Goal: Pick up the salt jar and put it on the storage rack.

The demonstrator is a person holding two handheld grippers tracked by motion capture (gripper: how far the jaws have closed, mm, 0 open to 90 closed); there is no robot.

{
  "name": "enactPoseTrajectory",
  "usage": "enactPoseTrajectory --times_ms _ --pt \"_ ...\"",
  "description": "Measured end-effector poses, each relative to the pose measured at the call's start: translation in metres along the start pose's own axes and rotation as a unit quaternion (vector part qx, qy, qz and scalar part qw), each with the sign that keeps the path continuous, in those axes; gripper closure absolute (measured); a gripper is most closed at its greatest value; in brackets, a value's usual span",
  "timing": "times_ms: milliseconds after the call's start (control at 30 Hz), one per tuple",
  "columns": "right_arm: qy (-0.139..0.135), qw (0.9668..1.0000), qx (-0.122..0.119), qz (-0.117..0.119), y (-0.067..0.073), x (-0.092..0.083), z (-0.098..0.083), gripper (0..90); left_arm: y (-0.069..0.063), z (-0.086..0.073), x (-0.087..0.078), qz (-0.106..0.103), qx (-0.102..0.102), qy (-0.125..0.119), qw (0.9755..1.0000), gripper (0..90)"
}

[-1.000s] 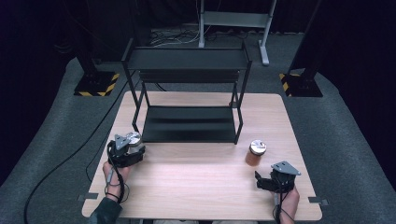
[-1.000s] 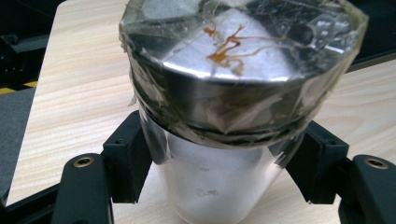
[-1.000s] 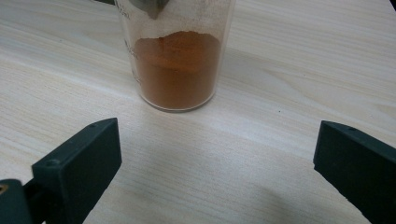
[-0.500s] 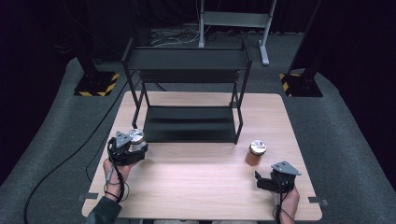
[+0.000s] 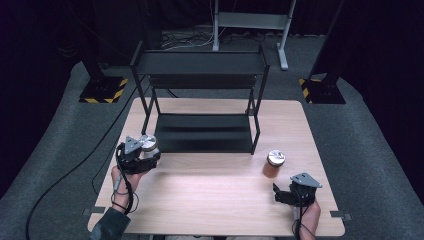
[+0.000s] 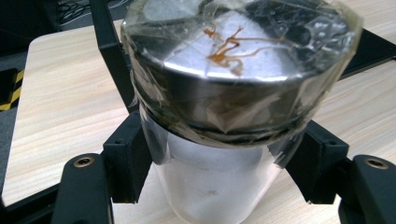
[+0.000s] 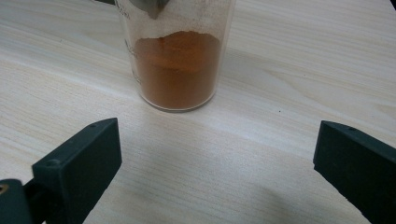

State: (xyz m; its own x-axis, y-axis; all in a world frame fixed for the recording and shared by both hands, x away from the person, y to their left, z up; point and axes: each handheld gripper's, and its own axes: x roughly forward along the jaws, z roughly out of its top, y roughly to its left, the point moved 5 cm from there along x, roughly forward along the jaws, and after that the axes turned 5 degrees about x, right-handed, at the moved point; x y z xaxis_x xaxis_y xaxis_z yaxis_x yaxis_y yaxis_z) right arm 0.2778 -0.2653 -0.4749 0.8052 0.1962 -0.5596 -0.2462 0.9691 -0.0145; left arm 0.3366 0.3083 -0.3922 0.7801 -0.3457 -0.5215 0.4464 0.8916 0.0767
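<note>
Between the two black jaws at the bottom of the left gripper view stands a clear glass jar (image 6: 224,140), pinched on both sides just under its silver lid (image 6: 238,60); the lid is wrapped in crinkled clear film and carries a thin orange-brown smear on top. The left gripper (image 5: 141,159) is thus closed around this jar, and the high view places the pair at the left of the frame, just off the front left corner of the black two-tier metal rack (image 5: 202,100). That rack stands on the far half of the light wooden table (image 5: 215,200).

At the lower right of the high view, the right gripper (image 5: 282,192) rests low over the table with a grey three-cornered plate on top, held by the person's hand (image 5: 305,215). Its jaws are spread wide and hold nothing, as the right gripper view shows bare wood between them. Just beyond them, apart from both jaws, an upright spice jar (image 7: 175,56) holds orange-brown powder; from above, this jar sits right of the rack's front right leg.
</note>
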Motion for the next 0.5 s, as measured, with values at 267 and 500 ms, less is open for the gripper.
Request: enactPoseTrajectory --times_ms 267,500 --pt "0.000 1.0000 0.001 0.000 0.000 0.000 0.000 0.0 0.000 0.010 -0.001 -0.010 0.004 -0.004 0.9999 30.5" --pt "-0.001 1.0000 0.001 0.001 0.000 0.000 0.000 0.0 -0.002 0.017 0.001 -0.018 0.010 -0.004 0.9998 30.5"
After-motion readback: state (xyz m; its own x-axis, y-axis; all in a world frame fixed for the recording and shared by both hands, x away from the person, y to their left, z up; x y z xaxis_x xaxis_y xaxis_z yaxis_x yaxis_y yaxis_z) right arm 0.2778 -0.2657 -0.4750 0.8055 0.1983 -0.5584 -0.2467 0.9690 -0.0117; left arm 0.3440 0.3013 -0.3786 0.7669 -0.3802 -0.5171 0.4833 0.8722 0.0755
